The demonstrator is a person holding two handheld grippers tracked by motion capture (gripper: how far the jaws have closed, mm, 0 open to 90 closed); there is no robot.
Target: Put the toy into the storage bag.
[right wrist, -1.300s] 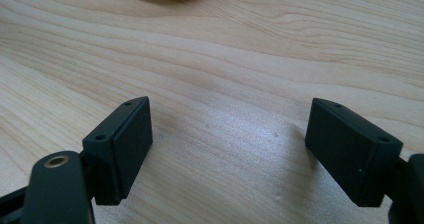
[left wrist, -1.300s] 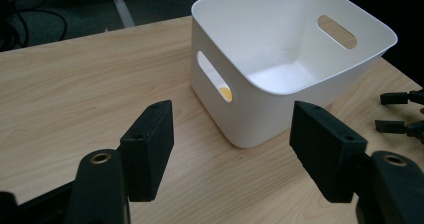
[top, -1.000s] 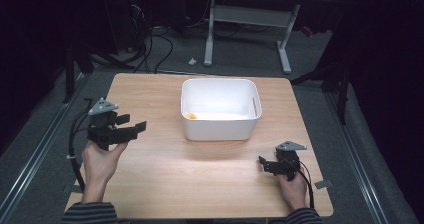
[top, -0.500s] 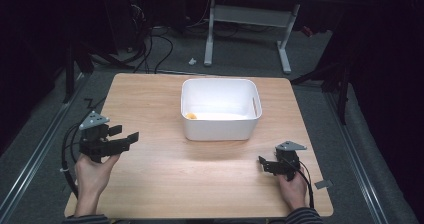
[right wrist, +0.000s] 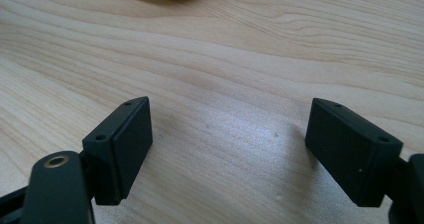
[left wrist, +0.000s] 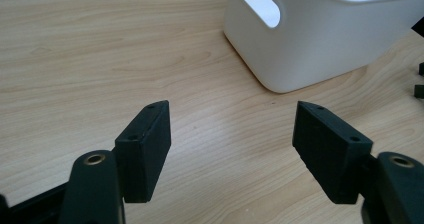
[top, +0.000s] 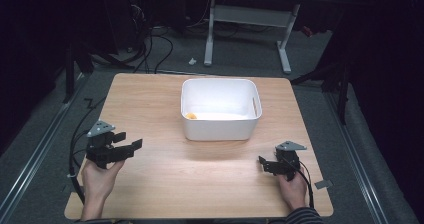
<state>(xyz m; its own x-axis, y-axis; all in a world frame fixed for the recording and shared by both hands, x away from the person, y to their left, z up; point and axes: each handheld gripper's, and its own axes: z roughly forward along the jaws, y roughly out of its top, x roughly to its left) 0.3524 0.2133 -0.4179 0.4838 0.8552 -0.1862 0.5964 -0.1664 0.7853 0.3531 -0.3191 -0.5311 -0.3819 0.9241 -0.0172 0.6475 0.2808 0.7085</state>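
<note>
A bin (top: 220, 126) stood on the table (top: 150, 99), toward its far middle, with a small item (top: 191, 116) in its near-left corner. The left gripper (top: 131, 145) lay near the table's left edge, the right gripper (top: 262, 163) near its right front, well apart from the bin.

Black left gripper (top: 131, 145) and right gripper (top: 262, 163) with grey plates, black cables, striped sleeves.

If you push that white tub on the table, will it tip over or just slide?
The white tub would probably slide rather than tip: it looks low and wide with a flat bottom. It seems like stiff plastic, so it should keep its shape. It is likely light, with just one small orange thing inside, so a gentle push may move it on the smooth wooden table.
</note>
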